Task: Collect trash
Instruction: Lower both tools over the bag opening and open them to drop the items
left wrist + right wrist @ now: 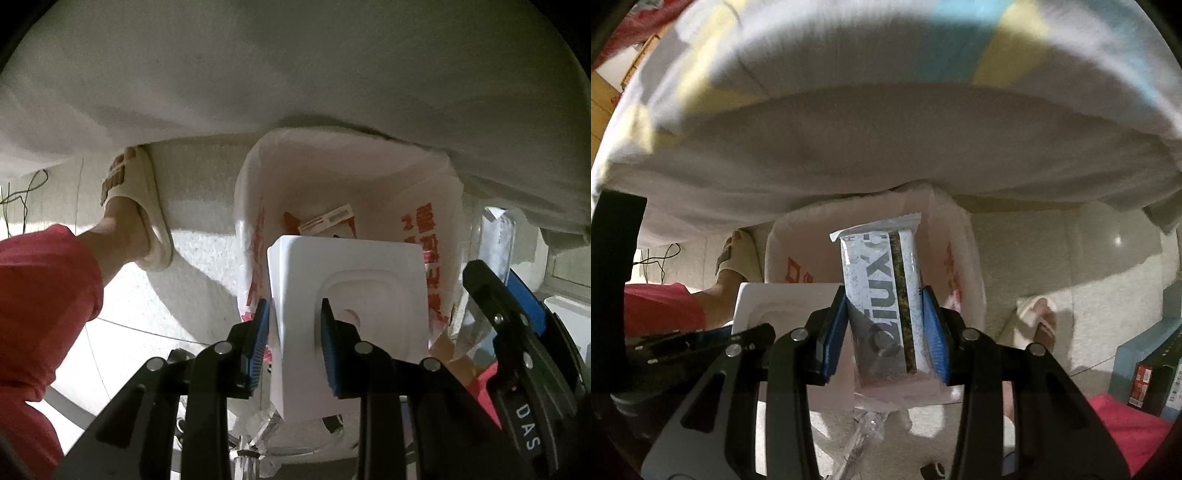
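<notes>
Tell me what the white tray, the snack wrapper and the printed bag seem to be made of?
White tray: probably thin moulded plastic, smooth and matte, with pressed ridges. Snack wrapper: likely plastic film, slightly glossy, with a crimped serrated end. Printed bag: looks like thin translucent plastic, crinkled, light passing through.

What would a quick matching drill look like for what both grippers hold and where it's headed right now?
Things:
1. white plastic tray
2. snack bar wrapper
3. white plastic bag
4. beige slipper

States:
A. open on the floor, red print, trash inside
B. clamped in the right gripper
C. worn on a foot
D. clamped in the left gripper

Pairs: 1-D, 2-B, 3-A, 4-C
</notes>
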`<action>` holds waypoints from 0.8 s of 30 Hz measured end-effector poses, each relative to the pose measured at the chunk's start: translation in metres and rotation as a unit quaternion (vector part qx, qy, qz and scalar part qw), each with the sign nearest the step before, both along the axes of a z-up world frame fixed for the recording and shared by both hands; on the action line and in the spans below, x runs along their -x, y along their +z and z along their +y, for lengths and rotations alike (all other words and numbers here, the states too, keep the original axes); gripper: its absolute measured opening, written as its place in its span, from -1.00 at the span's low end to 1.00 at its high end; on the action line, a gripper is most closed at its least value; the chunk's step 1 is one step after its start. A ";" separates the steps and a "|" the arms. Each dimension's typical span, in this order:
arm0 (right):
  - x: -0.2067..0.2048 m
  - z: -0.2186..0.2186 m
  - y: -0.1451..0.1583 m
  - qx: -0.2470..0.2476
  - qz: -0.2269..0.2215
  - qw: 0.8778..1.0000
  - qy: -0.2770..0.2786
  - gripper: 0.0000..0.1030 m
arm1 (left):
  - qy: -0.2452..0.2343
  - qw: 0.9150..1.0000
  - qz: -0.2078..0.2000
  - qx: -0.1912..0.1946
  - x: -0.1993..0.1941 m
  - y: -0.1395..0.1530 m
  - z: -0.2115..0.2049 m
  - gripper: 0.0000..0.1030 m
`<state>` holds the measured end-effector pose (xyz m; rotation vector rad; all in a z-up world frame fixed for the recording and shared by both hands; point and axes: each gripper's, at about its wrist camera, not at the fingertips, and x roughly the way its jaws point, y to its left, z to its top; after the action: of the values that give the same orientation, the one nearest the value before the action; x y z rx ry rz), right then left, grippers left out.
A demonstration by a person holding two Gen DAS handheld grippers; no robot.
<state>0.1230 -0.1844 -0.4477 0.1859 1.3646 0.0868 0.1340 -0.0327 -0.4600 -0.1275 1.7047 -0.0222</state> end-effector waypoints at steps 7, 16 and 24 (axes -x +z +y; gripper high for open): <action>-0.012 0.001 -0.019 -0.007 0.014 1.000 -0.003 -0.24 | 0.017 1.000 0.015 -0.008 -0.005 -0.016 0.005 -0.47; -0.018 -0.002 -0.040 -0.008 0.036 0.999 -0.006 -0.24 | 0.027 0.999 0.029 -0.007 -0.009 -0.027 0.009 -0.47; -0.018 -0.005 -0.056 -0.014 0.053 0.998 -0.013 -0.24 | 0.028 0.999 0.036 -0.006 -0.011 -0.034 0.007 -0.47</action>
<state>0.1415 -0.1894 -0.5039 0.2343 1.4666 0.0756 0.1451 -0.0260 -0.4944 -0.1691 1.7711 0.0359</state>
